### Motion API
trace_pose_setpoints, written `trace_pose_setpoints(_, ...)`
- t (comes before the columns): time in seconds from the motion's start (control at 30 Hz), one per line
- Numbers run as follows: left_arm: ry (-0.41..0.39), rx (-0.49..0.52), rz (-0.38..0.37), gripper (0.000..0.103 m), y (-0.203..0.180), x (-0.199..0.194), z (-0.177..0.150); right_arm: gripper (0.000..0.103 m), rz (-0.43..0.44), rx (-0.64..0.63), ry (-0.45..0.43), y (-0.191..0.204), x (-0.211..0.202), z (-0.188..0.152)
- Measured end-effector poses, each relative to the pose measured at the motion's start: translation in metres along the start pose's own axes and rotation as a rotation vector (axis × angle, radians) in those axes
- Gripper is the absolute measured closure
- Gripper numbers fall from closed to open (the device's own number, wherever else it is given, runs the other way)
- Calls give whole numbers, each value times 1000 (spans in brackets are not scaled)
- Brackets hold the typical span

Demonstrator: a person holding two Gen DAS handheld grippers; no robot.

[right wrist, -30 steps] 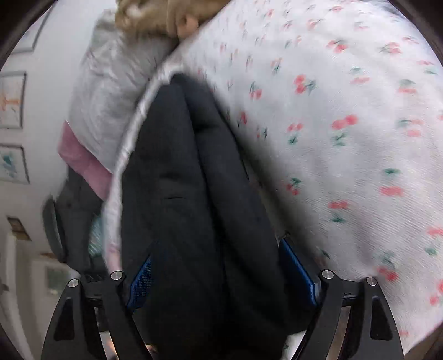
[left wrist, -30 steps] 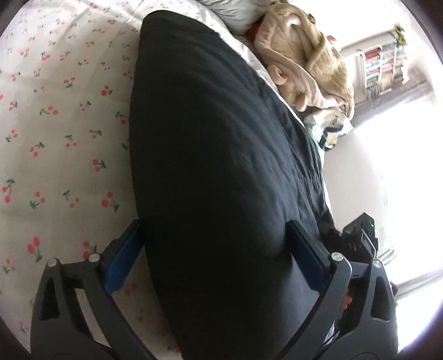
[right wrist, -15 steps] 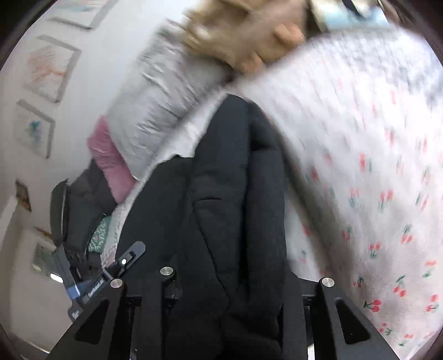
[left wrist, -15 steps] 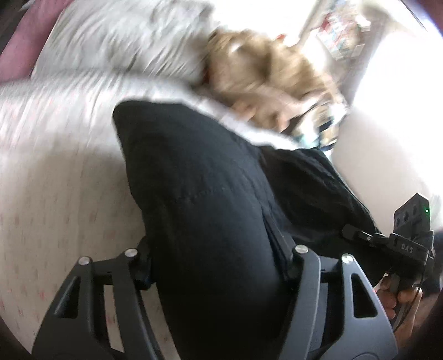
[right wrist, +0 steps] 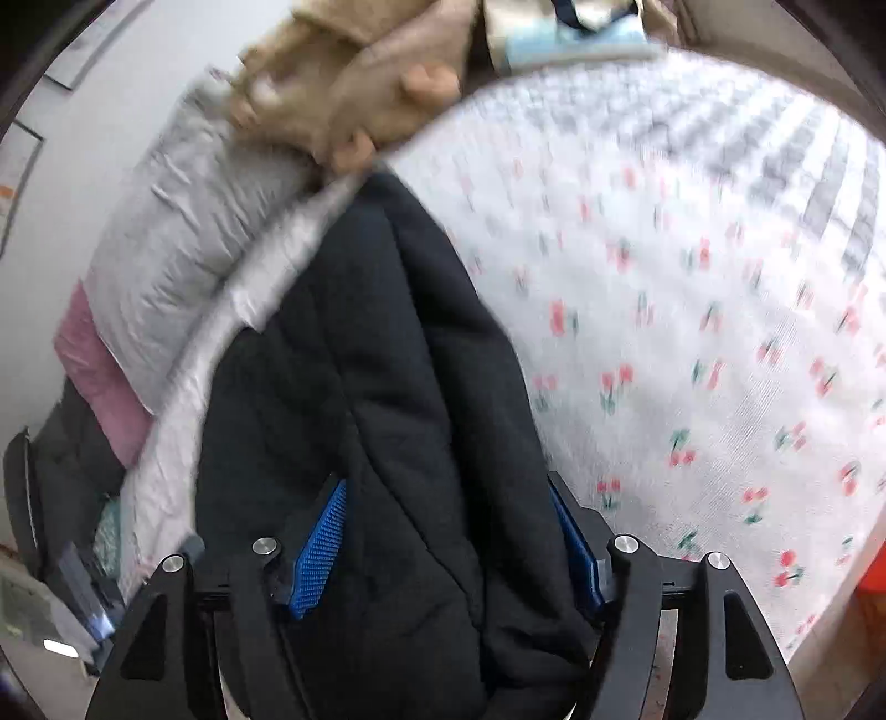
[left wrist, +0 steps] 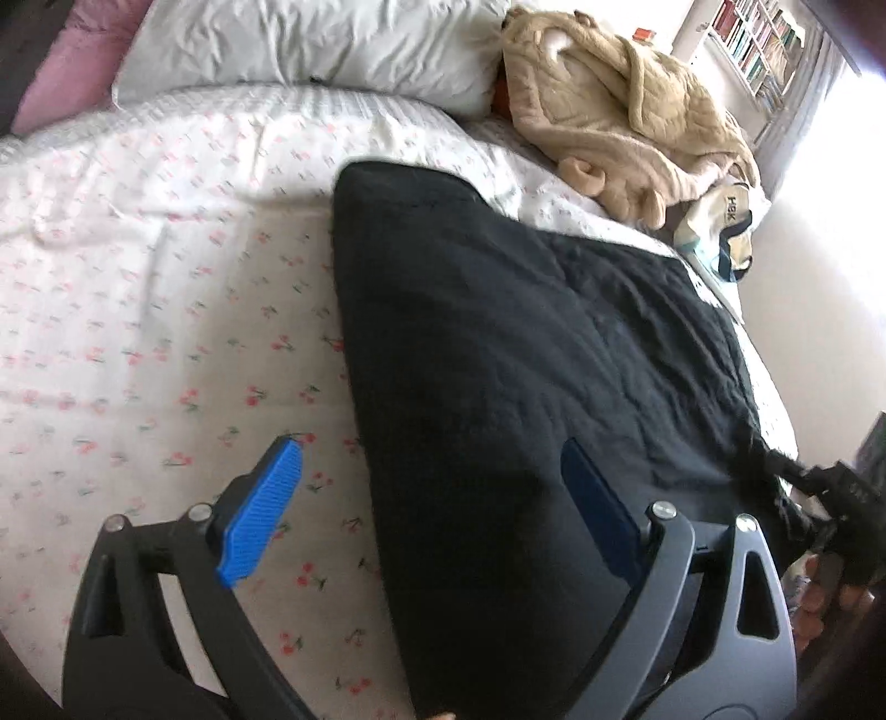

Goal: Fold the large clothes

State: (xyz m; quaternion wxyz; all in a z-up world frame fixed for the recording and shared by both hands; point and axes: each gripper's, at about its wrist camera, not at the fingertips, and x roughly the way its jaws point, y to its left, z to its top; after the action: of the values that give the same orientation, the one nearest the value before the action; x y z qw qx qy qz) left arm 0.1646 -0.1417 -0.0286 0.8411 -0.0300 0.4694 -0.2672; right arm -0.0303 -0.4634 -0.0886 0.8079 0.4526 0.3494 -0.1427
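A large black quilted garment [left wrist: 526,343] lies spread on the cherry-print bedsheet [left wrist: 166,310]. My left gripper [left wrist: 437,498] is open above its near left edge; the left blue pad [left wrist: 263,515] hangs over bare sheet, the right pad [left wrist: 601,509] over the black fabric. In the right wrist view the same garment [right wrist: 376,387] runs bunched in folds between my right gripper's [right wrist: 459,548] blue pads [right wrist: 321,554], which stand well apart with fabric filling the gap. The right gripper also shows at the left wrist view's right edge [left wrist: 841,498], at the garment's corner.
A beige fleece garment [left wrist: 626,105] is heaped at the head of the bed beside a white pillow [left wrist: 310,50] and a pink pillow [left wrist: 61,72]. A bag [left wrist: 725,221] lies at the bed's far right edge. A bookshelf [left wrist: 758,44] stands by the bright window.
Half a second ago both grippers were shut on the black garment and lifting it. Now both have opened, and the garment lies flatter and wider on the bed.
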Motion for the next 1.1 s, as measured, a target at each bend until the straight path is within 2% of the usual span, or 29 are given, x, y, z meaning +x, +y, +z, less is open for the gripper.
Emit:
trace_pose_setpoints(0.1, 5, 10, 39, 7, -11, -27, -10, 30, -85, -144, -91, 31, -21, -4)
trace_pose_setpoints(0.17, 15, 23, 64, 2, -17, -41, -18, 25, -119, -208, -113, 48, -33, -9)
trace_pose_setpoints(0.27, 3, 55, 131, 1, -27, -59, -31, 18, -108, -291, -113, 79, -52, -29)
trace_pose_setpoints(0.4, -10, 118, 166, 1, -40, -86, -51, 0, -136, -410, -134, 96, -83, -62)
trace_pose_setpoints(0.53, -8, 185, 243, 1, -51, -101, -70, 0, -165, -441, -122, 100, -93, -97)
trace_pose_setpoints(0.67, 7, 198, 231, 1, -53, -107, -92, 0, -217, -447, -99, 90, -81, -126)
trace_pose_setpoints(0.8, 25, 196, 238, 1, -52, -98, -109, 0, -295, -422, -63, 74, -53, -147)
trace_pose_setpoints(0.87, 57, 166, 226, 1, -48, -90, -117, 0, -316, -395, 14, 70, -40, -150)
trace_pose_setpoints(0.9, 69, 155, 216, 1, -47, -88, -118, 0, -287, -387, 22, 69, -39, -150)
trace_pose_setpoints(1.1, 78, 156, 206, 1, -51, -83, -122, 0, -325, -371, -28, 66, -44, -145)
